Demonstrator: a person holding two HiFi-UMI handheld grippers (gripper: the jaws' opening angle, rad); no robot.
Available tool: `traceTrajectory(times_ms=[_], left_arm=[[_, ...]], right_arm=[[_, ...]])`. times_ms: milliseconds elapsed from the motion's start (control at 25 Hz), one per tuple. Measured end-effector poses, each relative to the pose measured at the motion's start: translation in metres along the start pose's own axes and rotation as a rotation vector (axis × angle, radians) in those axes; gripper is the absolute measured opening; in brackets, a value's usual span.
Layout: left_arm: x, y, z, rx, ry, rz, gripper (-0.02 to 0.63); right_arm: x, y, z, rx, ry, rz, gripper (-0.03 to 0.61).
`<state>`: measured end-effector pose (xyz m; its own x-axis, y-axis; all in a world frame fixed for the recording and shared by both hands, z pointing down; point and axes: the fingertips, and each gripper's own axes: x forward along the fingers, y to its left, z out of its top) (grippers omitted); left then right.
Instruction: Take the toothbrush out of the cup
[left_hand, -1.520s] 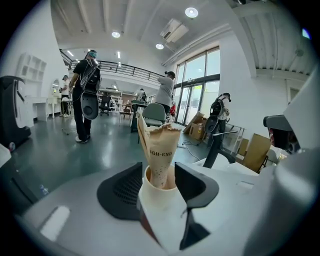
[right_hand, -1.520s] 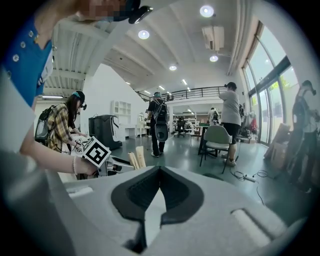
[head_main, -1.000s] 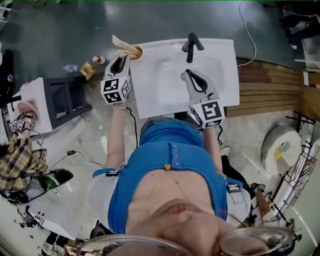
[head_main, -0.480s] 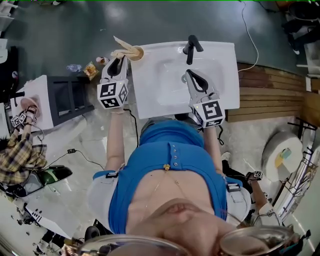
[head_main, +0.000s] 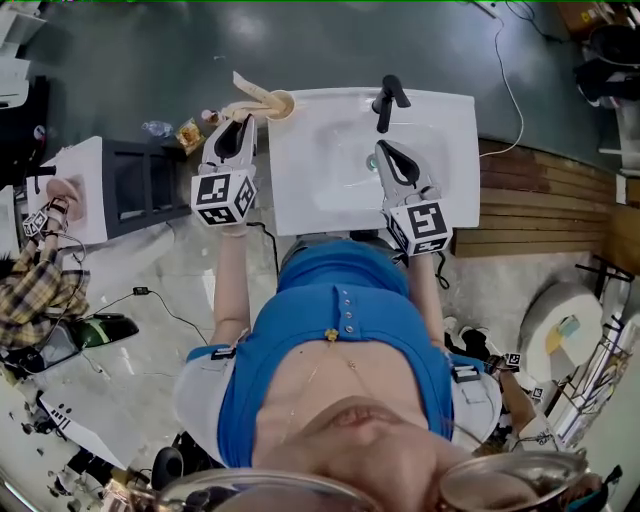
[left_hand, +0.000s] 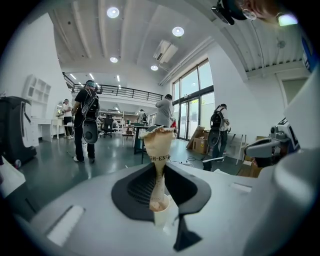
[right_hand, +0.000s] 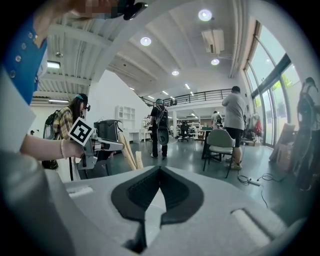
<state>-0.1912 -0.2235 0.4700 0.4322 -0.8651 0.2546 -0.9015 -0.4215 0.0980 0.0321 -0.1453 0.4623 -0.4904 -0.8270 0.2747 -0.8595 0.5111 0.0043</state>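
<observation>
A tan cup stands on the far left corner of the white sink, with a tan stick leaning out of it to the left. My left gripper is just left of the cup. Its jaws are closing and pinch a flat tan printed tube with a crimped top and a white lower end. The tube stands upright in the left gripper. My right gripper hangs over the basin, shut and empty; its black pads meet at the tip.
A black faucet stands at the sink's far edge. A dark shelf unit is to the left, wooden boards to the right. Small bottles and packets lie on the floor. Several people stand in the hall behind.
My left gripper has risen beside the cup with the tan tube between its jaws. The right gripper has stayed over the basin.
</observation>
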Motion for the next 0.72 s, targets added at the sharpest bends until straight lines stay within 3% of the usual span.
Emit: traceTrajectory(times_ms=[720], left_arm=[[-0.038, -0.018, 0.008, -0.025, -0.002, 0.013, 0.043]], right_arm=[[-0.003, -0.008, 0.003, -0.011, -0.012, 0.046, 0.002]])
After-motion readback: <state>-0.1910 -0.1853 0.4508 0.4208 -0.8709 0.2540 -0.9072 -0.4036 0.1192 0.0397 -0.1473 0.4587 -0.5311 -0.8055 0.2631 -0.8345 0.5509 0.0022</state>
